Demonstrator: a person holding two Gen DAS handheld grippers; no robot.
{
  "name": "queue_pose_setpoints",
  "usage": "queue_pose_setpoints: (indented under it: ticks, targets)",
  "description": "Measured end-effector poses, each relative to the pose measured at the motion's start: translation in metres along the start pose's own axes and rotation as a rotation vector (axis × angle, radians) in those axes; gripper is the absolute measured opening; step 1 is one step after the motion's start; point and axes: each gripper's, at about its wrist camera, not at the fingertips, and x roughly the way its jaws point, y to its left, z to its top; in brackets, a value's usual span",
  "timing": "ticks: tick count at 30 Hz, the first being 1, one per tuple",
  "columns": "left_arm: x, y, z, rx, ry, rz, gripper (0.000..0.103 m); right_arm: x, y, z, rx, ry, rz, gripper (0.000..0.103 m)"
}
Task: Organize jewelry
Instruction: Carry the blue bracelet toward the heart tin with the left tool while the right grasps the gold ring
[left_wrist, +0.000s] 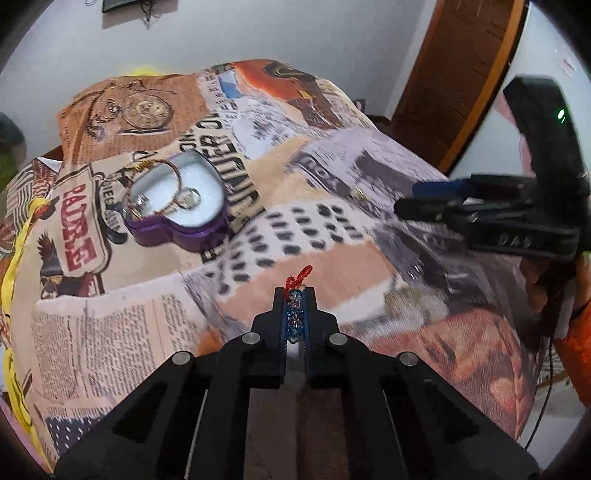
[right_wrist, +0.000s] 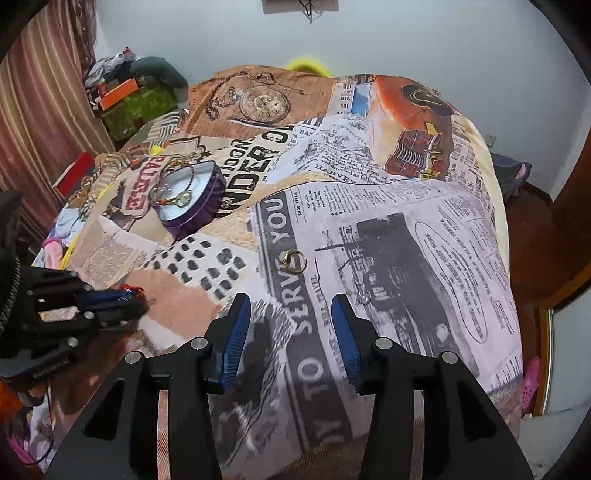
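Observation:
My left gripper (left_wrist: 294, 295) is shut on a beaded bracelet (left_wrist: 294, 314) with blue and clear beads and a red cord end, held above the bed. It also shows in the right wrist view (right_wrist: 127, 295). A purple heart-shaped box (left_wrist: 177, 206) lies open on the blanket to the far left, with a thin bangle and rings inside; it also shows in the right wrist view (right_wrist: 188, 201). My right gripper (right_wrist: 291, 306) is open and empty. A gold ring (right_wrist: 294, 259) lies on the blanket just ahead of it. A small stud (right_wrist: 364, 295) lies to the right.
The bed is covered by a newspaper-print blanket (right_wrist: 406, 229). A wooden door (left_wrist: 461, 74) stands at the right. Boxes and clothes (right_wrist: 129, 96) are piled by the curtain at the left. A pink shoe (right_wrist: 530, 384) lies on the floor.

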Motion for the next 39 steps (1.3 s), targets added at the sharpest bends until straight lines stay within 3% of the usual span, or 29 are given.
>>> queue_pose_setpoints:
  ticks: [5, 11, 13, 15, 21, 39]
  targets:
    - [-0.007, 0.009, 0.013, -0.011, -0.051, 0.01, 0.006, 0.021, -0.006, 0.012, 0.003, 0.023, -0.006, 0.042]
    - [-0.011, 0.016, 0.023, -0.014, -0.094, 0.028, 0.006, 0.044, -0.015, 0.02, 0.044, 0.067, 0.053, 0.042]
    - [-0.011, 0.018, 0.024, -0.022, -0.099, 0.026, 0.006, 0.047, -0.018, 0.02, 0.061, 0.065, 0.064, 0.037]
    - [-0.011, 0.021, 0.026, -0.03, -0.102, 0.025, 0.006, 0.047, -0.018, 0.021, 0.068, 0.066, 0.071, 0.022]
    - [-0.014, 0.023, 0.026, -0.047, -0.116, 0.023, 0.006, 0.041, -0.01, 0.024, 0.04, 0.068, 0.063, 0.02]
    - [-0.067, 0.051, 0.059, -0.089, -0.27, 0.083, 0.006, -0.019, 0.039, 0.064, -0.033, -0.124, 0.133, 0.02]
